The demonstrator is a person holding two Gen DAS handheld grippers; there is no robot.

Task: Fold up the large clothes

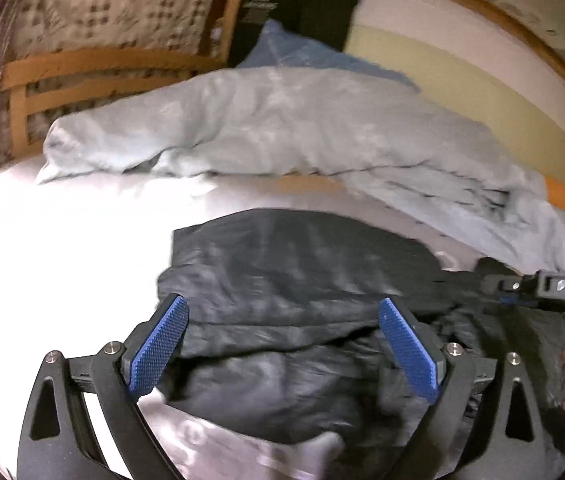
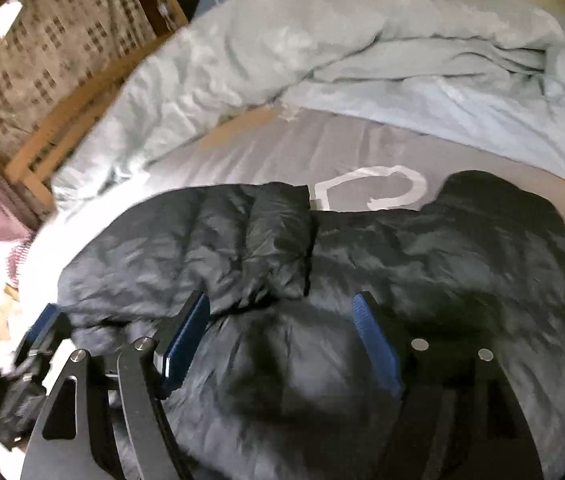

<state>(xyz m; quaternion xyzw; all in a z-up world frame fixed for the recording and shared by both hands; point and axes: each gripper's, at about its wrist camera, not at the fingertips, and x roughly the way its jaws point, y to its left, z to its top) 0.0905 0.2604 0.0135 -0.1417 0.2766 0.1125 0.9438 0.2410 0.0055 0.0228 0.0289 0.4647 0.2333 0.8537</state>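
The black quilted puffer jacket point(image 2: 322, 280) is lying on the pale sheeted bed point(image 1: 62, 248), just in front of the crumpled light-blue duvet point(image 2: 362, 60), its long axis running across both views — one sleeve is sitting folded over the body. The left gripper point(image 1: 282, 344) is hovering over the jacket's left end with blue pads spread wide, nothing between them. The right gripper point(image 2: 282, 344), jaws also parted and empty, is hanging over the jacket's middle — probably the nearer hand for the next fold.
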